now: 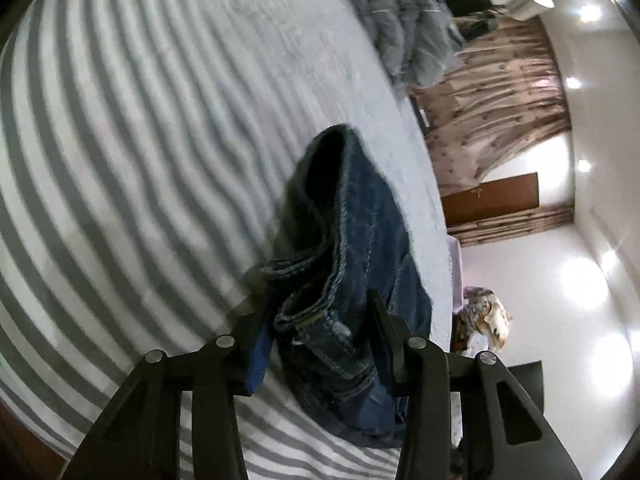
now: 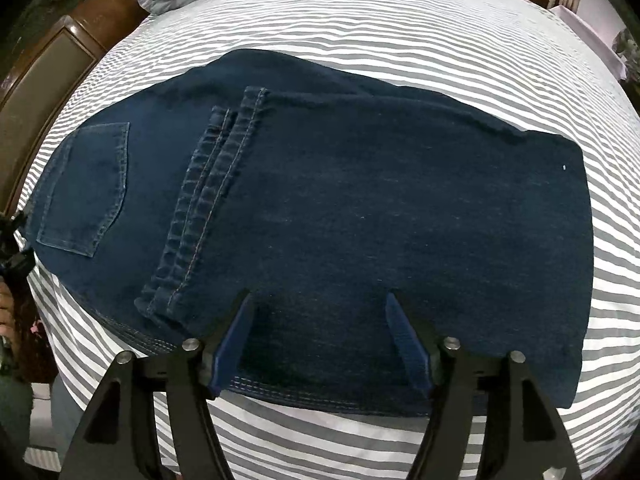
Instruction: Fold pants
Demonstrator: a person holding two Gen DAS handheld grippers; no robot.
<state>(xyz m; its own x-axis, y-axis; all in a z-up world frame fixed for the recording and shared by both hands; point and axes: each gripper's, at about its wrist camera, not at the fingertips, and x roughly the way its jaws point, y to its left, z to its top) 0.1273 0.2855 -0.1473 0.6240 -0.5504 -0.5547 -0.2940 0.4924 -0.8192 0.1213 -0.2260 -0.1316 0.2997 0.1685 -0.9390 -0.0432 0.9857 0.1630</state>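
Two tools engaged. Left tool [image 1: 320, 320] clamped on waistband of dark blue denim pants [image 2: 340, 208], half-folded on grey-striped bed [image 2: 400, 20]. Right tool [image 2: 318, 316] wide, empty. Carry waistband over hems squarely.

Dark blue pants [image 2: 320, 208] folded once on the bed.
Hems lie across the seat, left of centre beside the back pocket; one end, apparently the waistband, is bunched and lifted.

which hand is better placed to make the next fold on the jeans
Left, probably. The left tongs already have a bunched denim edge of the jeans between their fingers, lifted off the striped bedsheet. The right tongs hover open over the flat folded part, gripping nothing.
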